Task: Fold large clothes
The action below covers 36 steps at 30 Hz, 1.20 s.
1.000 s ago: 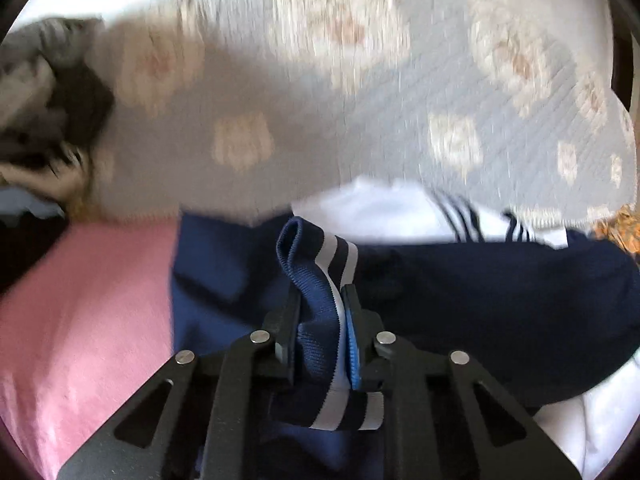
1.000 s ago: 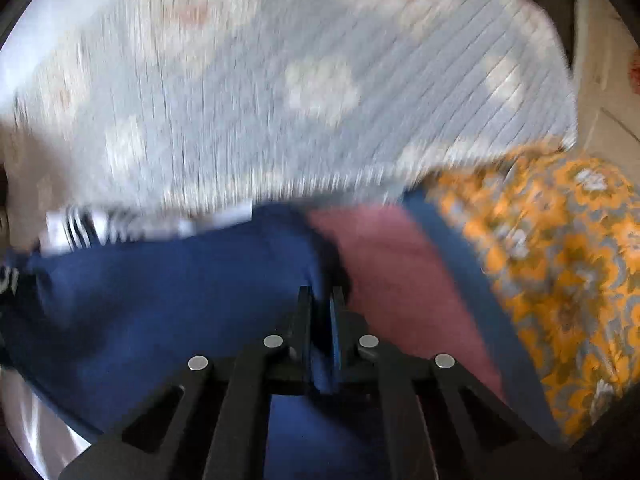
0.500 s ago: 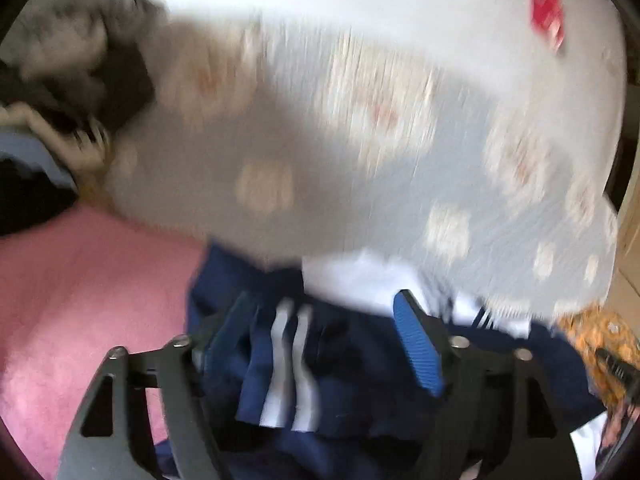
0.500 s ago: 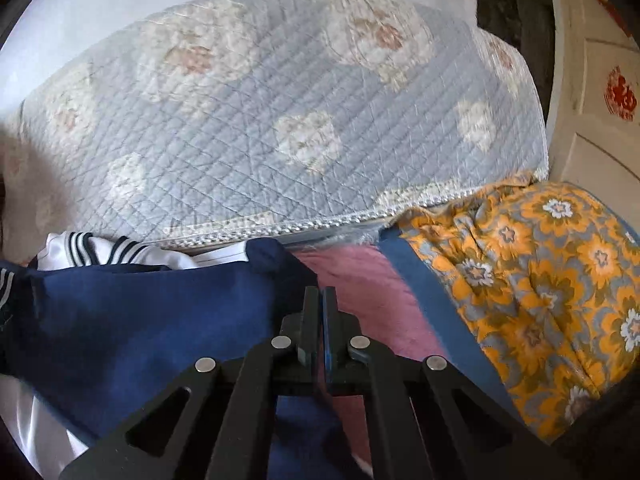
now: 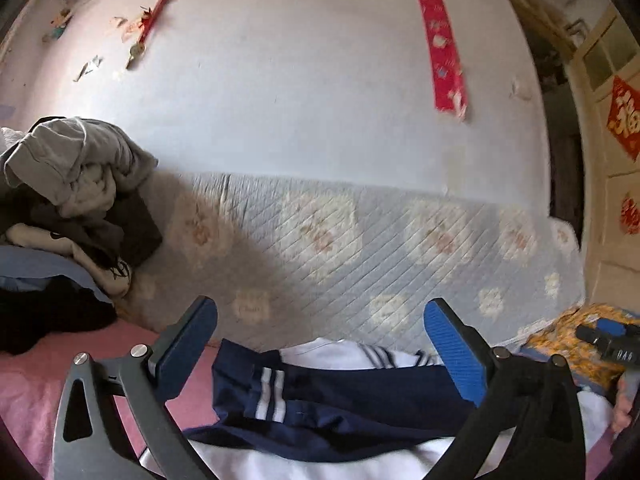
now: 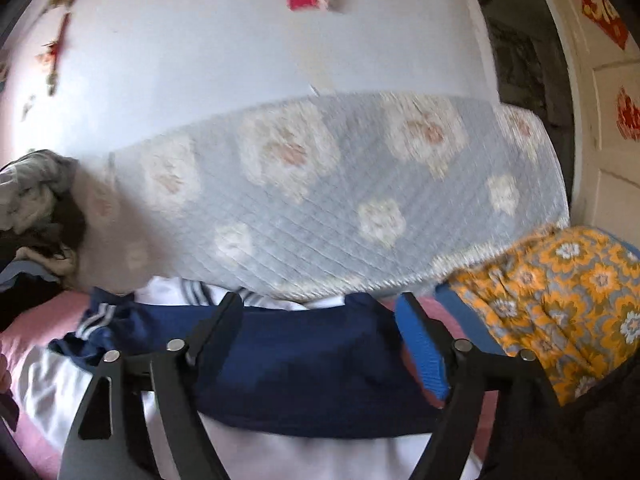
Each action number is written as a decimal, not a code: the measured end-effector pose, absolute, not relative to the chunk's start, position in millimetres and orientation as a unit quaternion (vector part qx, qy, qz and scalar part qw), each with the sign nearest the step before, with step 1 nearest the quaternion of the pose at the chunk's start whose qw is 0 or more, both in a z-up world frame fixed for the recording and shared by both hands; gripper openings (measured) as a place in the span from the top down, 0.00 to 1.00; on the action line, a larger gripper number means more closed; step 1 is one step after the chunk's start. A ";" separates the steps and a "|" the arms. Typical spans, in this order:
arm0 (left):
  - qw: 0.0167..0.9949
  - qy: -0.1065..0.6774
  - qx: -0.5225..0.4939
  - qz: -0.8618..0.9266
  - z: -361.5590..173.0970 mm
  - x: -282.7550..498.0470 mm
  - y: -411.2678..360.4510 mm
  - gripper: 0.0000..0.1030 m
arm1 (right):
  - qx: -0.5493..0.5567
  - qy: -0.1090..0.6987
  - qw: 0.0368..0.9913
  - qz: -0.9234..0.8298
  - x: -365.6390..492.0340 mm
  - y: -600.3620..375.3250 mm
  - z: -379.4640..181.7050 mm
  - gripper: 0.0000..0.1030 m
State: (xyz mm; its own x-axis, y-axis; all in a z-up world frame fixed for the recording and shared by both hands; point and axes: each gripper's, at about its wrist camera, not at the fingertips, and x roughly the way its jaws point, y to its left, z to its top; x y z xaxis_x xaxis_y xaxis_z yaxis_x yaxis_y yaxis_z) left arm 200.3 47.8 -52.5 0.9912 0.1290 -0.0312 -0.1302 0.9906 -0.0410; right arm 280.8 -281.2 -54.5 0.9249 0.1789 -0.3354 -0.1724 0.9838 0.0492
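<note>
Left wrist view: left gripper [image 5: 320,356] and right gripper [image 6: 320,344] have just spread, jaws empty, releasing the navy garment [image 5: 340,404] at six o'clock; this fold looks finished.

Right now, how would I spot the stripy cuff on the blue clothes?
Find the grey-blue flowered quilt against the wall. In front of it, a navy and white garment lies on the pink sheet. The cuff is at its left end, the only navy part with two white stripes.

Wide-open left claw [image 5: 320,336] above navy white-striped garment [image 5: 340,400] on pink bed [image 5: 24,384]
</note>
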 end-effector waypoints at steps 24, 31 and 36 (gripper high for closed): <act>0.995 0.064 0.049 0.065 -112.8 126.4 -1.1 0.00 | -0.027 0.262 0.962 0.075 204.9 -283.8 -130.4 0.00; 0.984 0.136 0.044 0.105 -122.9 135.2 9.3 0.00 | -0.042 0.275 0.959 0.049 205.5 -279.7 -133.5 0.00; 0.968 0.220 0.068 0.103 -140.7 140.0 15.4 0.00 | -0.048 0.315 0.946 0.054 216.3 -277.0 -142.9 0.00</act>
State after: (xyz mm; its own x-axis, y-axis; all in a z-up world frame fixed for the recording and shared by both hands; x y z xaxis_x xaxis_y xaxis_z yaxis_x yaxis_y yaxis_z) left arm 140.0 15.4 -140.7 0.8819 0.2289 -0.4121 -0.1688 0.9696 0.1773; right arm 216.3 -277.0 -142.9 0.7960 0.0721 -0.6010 -0.1329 0.9895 -0.0572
